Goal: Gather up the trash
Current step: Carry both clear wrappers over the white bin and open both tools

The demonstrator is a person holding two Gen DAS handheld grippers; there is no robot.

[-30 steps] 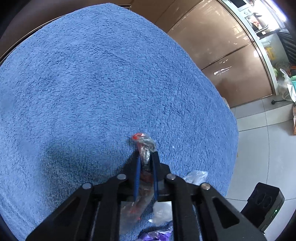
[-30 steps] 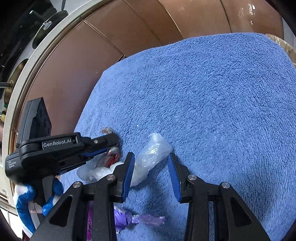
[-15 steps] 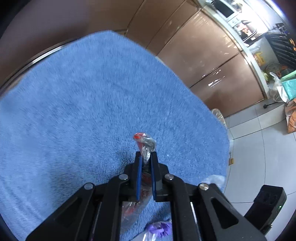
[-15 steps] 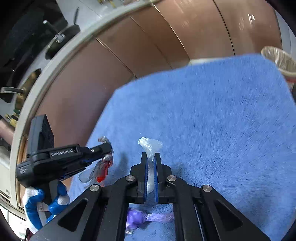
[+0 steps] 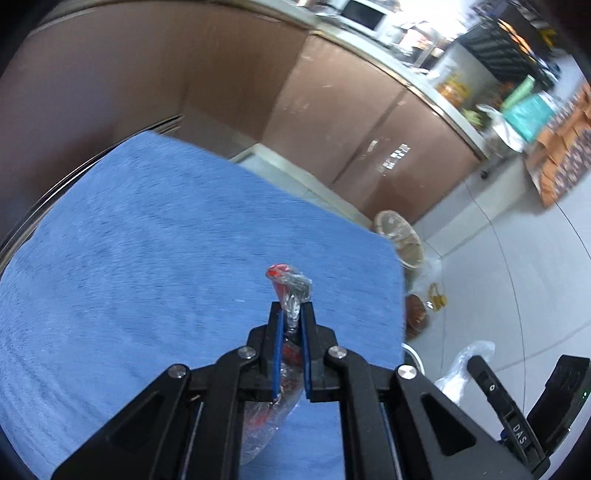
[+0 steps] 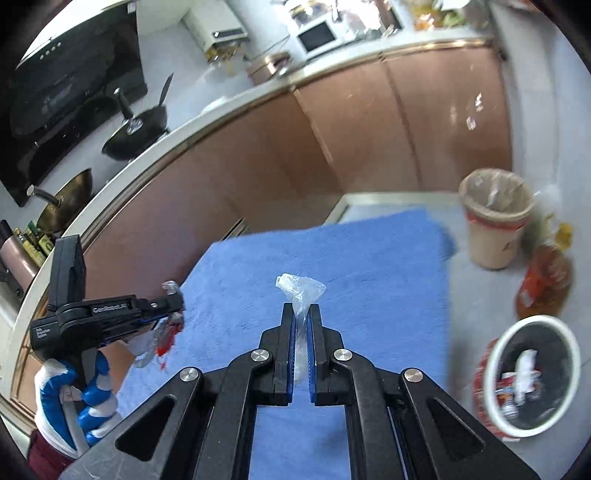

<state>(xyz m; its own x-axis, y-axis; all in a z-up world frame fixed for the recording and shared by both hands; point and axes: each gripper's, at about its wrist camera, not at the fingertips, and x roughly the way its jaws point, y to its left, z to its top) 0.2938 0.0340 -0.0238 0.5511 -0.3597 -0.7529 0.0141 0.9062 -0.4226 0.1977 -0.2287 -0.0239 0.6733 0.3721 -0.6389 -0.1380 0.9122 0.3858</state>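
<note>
The left tongs [image 5: 291,308] are closed tight on a crumpled clear wrapper with red print [image 5: 290,291]. Its twisted top pokes out past the tips, and the rest hangs down between the arms toward the camera. In the right wrist view the same left tongs [image 6: 177,295] appear at the left, carried by a hand in a blue and white glove [image 6: 70,398], with the red-streaked wrapper [image 6: 162,336] dangling below the tips.

The right tongs [image 6: 301,314] are also pressed shut, on a scrap of clear plastic film [image 6: 301,290] that bunches up in a pale tuft just beyond the tips and runs back between the blue pads.

Under both tongs lies a blue towel [image 6: 369,266] spread over the table. Past its far right corner, ahead of the right tongs, a beige bin lined with a clear bag [image 6: 493,225] stands on the pale tiled floor [image 5: 498,277]. Just right of the right tongs, lower down, is a round white-rimmed bin [image 6: 532,376] with some scraps inside, and an orange bottle [image 6: 543,284] stands between the two bins.

Brown cabinet doors [image 6: 277,158] run along the far side under a pale counter. On that counter are dark pans [image 6: 136,136] on a stove and a white microwave [image 6: 317,35].
</note>
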